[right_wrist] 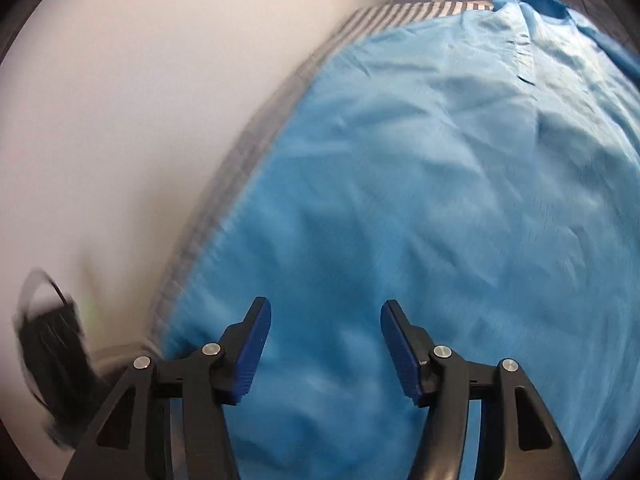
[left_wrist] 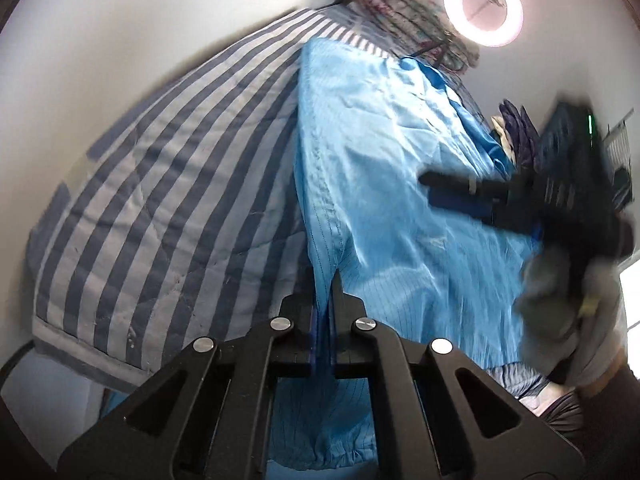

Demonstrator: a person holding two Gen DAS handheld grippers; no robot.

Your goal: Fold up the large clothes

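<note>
A large light-blue garment (left_wrist: 392, 160) lies spread on a bed, long and creased, with a darker blue collar at its far end. My left gripper (left_wrist: 323, 280) is shut on the blue garment's left edge, and the hem runs straight into the closed jaws. In the right wrist view the same blue garment (right_wrist: 420, 180) fills most of the picture. My right gripper (right_wrist: 325, 312) hovers open over it with nothing between its blue pads (right_wrist: 252, 352). In the left wrist view the right gripper (left_wrist: 430, 190) shows blurred over the garment's right side.
A blue-and-grey striped quilt (left_wrist: 168, 184) covers the bed under the garment. A patterned cloth (left_wrist: 404, 12) lies at the bed's head below a ring light (left_wrist: 483, 6). A white wall (right_wrist: 120, 120) runs along the left. A grey sleeve (left_wrist: 560, 300) is at right.
</note>
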